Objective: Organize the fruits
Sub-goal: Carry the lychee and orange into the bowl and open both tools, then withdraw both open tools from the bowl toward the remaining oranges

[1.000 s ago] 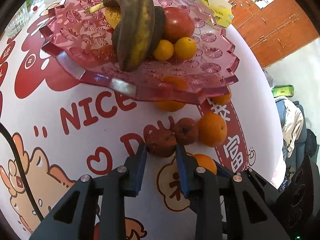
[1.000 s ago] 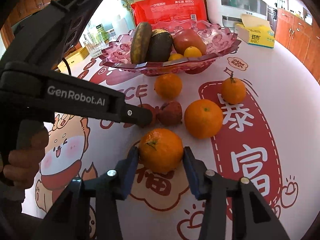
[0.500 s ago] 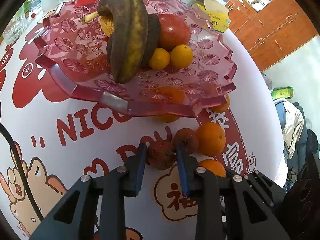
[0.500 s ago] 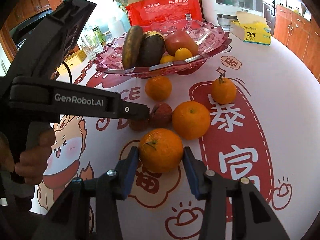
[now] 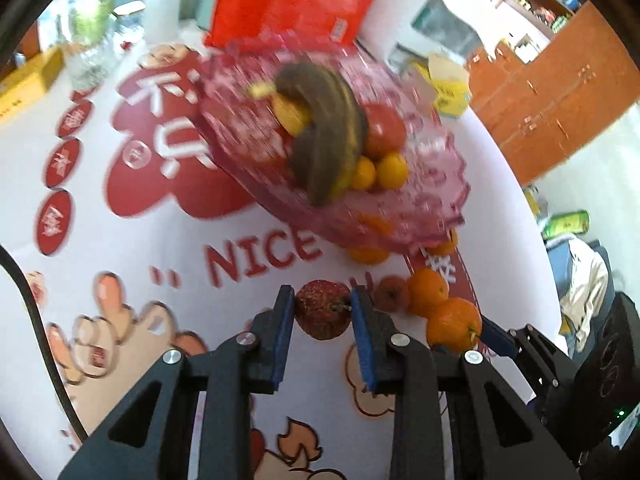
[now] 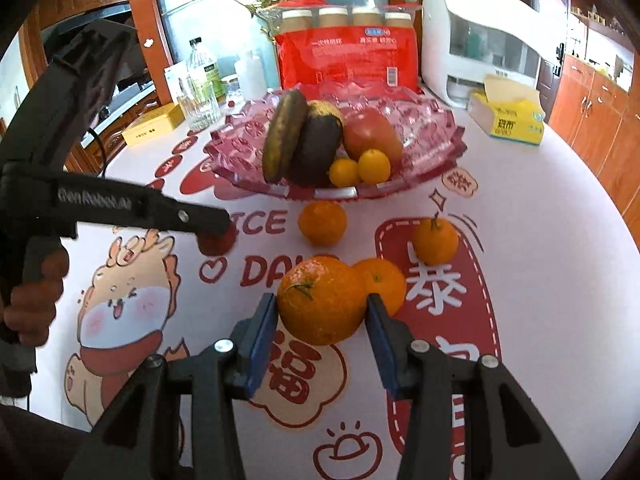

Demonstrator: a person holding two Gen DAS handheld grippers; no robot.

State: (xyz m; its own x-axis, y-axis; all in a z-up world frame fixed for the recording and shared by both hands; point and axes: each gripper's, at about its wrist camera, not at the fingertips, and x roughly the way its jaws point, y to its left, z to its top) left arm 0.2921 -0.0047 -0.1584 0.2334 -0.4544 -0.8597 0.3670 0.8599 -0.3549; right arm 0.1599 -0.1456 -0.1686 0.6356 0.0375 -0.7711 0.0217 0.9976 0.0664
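My left gripper (image 5: 323, 312) is shut on a dark red lychee (image 5: 323, 314) and holds it above the tablecloth; the lychee also shows in the right wrist view (image 6: 216, 240). My right gripper (image 6: 322, 320) is shut on a large orange (image 6: 320, 300), lifted off the cloth. The pink glass fruit plate (image 6: 432, 160) stands ahead with browned bananas (image 6: 286, 136), a red fruit (image 6: 372, 132) and two small yellow citrus (image 6: 360, 168). It also shows in the left wrist view (image 5: 424, 200). Three oranges (image 6: 322, 222) (image 6: 435, 240) (image 6: 384, 280) lie on the cloth. A second lychee (image 5: 392, 294) lies there.
A red bag of paper cups (image 6: 348, 56) stands behind the plate. A yellow tissue box (image 6: 508, 116) is at the back right, glass bottles and cups (image 6: 204, 88) at the back left. A white appliance (image 6: 480, 36) stands behind. The person's hand (image 6: 32, 292) holds the left gripper.
Both grippers have lifted their fruit off the cloth. The left gripper has swung left and up with the lychee, away from the other lychee and oranges.
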